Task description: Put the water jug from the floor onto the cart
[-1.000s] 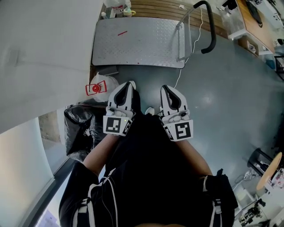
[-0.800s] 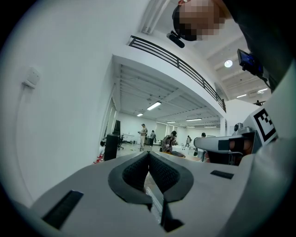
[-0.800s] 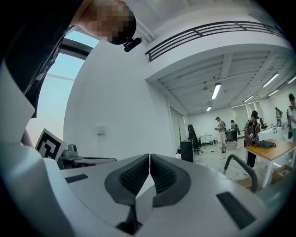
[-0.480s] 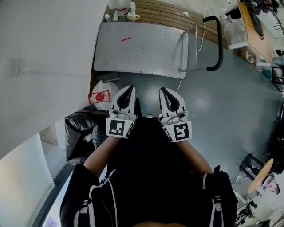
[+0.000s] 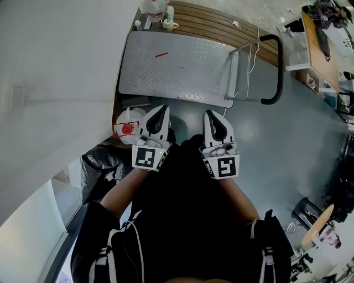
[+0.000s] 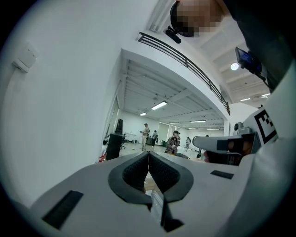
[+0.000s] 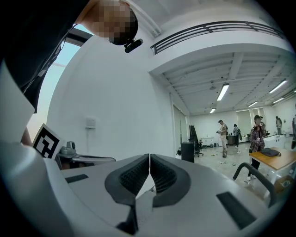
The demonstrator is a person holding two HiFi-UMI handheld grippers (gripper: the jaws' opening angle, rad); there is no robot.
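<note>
The water jug (image 5: 128, 118), clear with a red cap, stands on the grey floor just left of my left gripper (image 5: 160, 109). The cart (image 5: 177, 69), a grey metal platform with a black handle (image 5: 278, 72) on its right end, lies just beyond both grippers. My right gripper (image 5: 210, 114) is beside the left one, a little short of the cart's near edge. Both point level toward the cart. In the left gripper view my left gripper (image 6: 148, 155) has its pads touching with nothing between them. My right gripper (image 7: 150, 157) looks the same in the right gripper view.
A black bin bag (image 5: 102, 166) sits behind the jug against the white wall (image 5: 61, 83). Bottles (image 5: 154, 8) stand on the wooden strip beyond the cart. A desk (image 5: 318, 38) is at the far right, a stool (image 5: 316, 221) at the lower right. People (image 6: 175, 141) stand far off in the hall.
The person has stepped forward. Both grippers have come nearer the cart's near edge, and the jug now sits right beside the left gripper. Both stay shut.
</note>
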